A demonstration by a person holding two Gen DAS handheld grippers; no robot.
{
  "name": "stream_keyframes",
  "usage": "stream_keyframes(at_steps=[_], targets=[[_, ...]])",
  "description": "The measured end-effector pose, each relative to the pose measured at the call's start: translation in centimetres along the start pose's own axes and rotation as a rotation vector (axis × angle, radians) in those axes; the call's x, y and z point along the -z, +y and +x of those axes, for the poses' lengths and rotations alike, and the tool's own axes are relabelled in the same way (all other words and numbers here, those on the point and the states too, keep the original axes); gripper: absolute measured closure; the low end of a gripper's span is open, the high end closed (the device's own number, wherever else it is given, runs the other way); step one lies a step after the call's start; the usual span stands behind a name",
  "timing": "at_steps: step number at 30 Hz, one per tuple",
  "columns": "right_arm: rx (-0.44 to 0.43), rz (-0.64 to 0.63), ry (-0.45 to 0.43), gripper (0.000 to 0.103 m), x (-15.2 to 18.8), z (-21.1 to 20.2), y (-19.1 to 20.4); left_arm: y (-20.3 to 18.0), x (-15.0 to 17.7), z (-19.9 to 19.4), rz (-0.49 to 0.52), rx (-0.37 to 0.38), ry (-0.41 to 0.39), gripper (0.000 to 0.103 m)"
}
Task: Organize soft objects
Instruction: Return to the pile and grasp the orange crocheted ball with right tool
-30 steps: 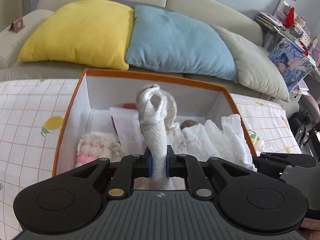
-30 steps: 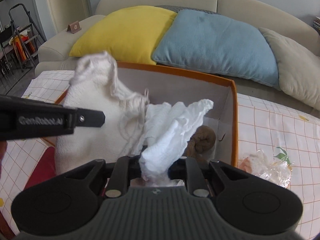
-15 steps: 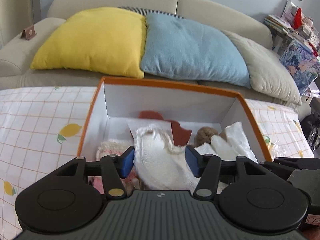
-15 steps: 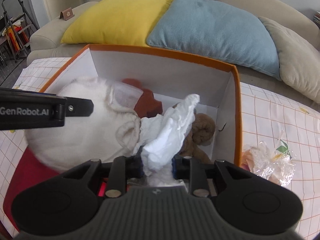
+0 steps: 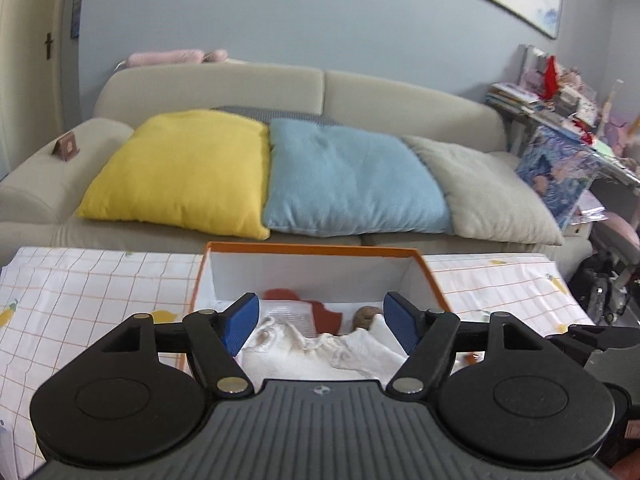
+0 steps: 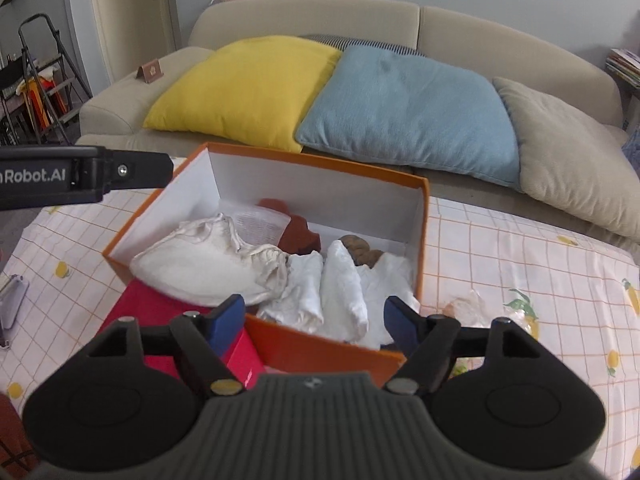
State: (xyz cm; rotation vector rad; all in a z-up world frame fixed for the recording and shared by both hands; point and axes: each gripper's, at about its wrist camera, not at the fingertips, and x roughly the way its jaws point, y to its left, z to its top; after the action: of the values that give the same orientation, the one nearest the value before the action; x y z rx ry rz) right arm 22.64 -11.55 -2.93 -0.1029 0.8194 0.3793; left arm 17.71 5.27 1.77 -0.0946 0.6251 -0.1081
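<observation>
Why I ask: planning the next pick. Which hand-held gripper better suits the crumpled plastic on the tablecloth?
Right, likely. Both empty jaws are opening, but the plastic lies right of the orange box, beside the right hand-held gripper; the left hand-held gripper is across it.

- A table covered with a white tablecloth (image 6: 520,248), printed with a thin orange grid and small lemon motifs, fills the foreground in front of a sofa.
- An orange cardboard box (image 6: 320,350) with white inner walls sits open on the cloth, near the middle.
- A flat red-pink item (image 6: 132,312) lies on the cloth against the box's near left corner; whether the box rests partly on it cannot be told.
- A crumpled clear plastic wrapper (image 6: 472,306) lies on the cloth just beside the box's right wall.
- At the far left edge, a small pale grey object (image 6: 12,300) lies on the cloth, only partly in view.
</observation>
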Motion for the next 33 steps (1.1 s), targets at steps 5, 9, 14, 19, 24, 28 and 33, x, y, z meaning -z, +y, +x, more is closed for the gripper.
stream_keyframes(at_steps=[5, 9, 14, 19, 24, 28, 33], targets=[[0.007, 0.061, -0.032, 0.025, 3.3, -4.2, -1.3, -2.1, 1.9, -3.1, 0.019, 0.064, -0.013, 0.02], [0.024, 0.115, -0.034, 0.025, 6.5, -6.6, -2.4, -3.6, 4.0, -4.5, 0.014, 0.112, 0.018, 0.021], [0.064, 0.178, -0.01, 0.025, 10.5, -8.5, -3.9, -5.3, 6.6, -5.1, 0.018, 0.155, 0.076, 0.021], [0.084, 0.237, 0.038, 0.025, 13.9, -9.2, -5.4, -6.9, 9.2, -4.8, 0.028, 0.192, 0.165, 0.022], [0.116, 0.258, 0.093, 0.025, 16.7, -9.0, -6.4, -8.8, 10.5, -3.9, 0.069, 0.237, 0.234, 0.024], [0.11, 0.295, 0.106, 0.025, 17.4, -8.7, -7.5, -10.2, 10.8, -3.1, 0.098, 0.244, 0.256, 0.026], [0.126, 0.287, 0.066, 0.026, 16.6, -8.5, -8.8, -11.7, 10.5, -1.2, 0.139, 0.246, 0.278, 0.028]])
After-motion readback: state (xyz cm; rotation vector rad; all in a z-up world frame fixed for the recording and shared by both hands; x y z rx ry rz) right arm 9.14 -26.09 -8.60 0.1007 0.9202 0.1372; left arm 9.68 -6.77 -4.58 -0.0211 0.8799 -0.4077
